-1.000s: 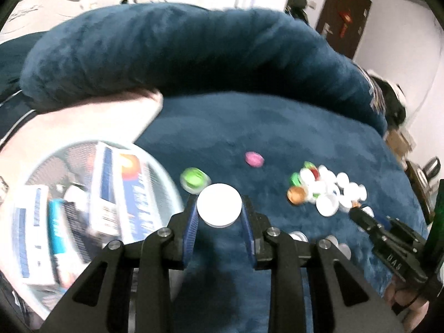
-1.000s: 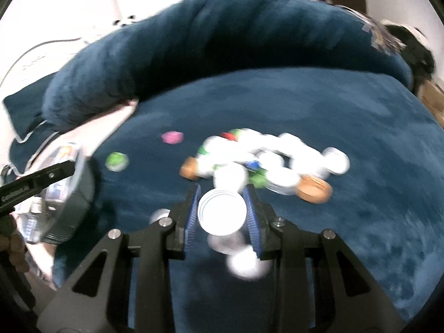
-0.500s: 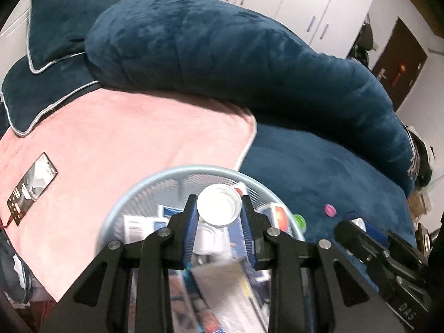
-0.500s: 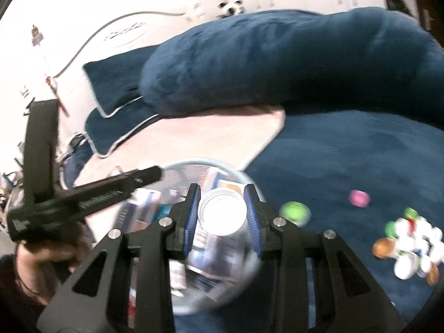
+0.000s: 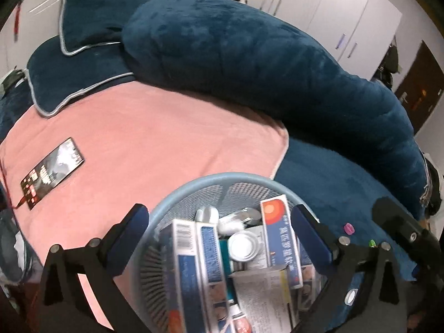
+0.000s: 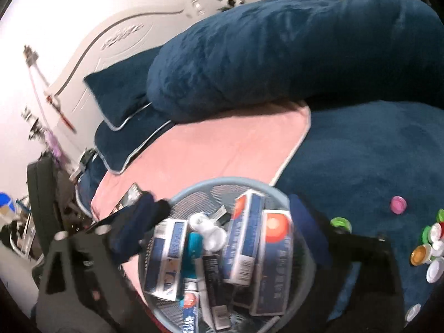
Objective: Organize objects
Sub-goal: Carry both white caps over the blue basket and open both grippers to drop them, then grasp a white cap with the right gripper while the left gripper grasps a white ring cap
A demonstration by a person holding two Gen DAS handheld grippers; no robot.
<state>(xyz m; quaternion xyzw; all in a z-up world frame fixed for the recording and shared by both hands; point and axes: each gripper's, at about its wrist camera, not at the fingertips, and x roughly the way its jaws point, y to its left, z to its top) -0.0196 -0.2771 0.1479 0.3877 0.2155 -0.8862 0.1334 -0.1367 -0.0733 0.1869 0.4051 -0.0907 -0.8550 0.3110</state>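
A light blue mesh basket stands on the pink blanket, full of boxes and tubes; it also shows in the right wrist view. My left gripper is open wide and empty above the basket. A white cap lies in the basket between its fingers. My right gripper is open and empty over the same basket. A white cap lies among the boxes below it. More loose caps lie on the blue blanket at the right.
A phone lies on the pink blanket at the left. A big blue bolster and pillows run along the back. A pink cap and a green cap lie apart on the blue blanket.
Both grippers carried white caps from the blue blanket to above the basket and have opened. The caps have left the fingers and lie in the basket.
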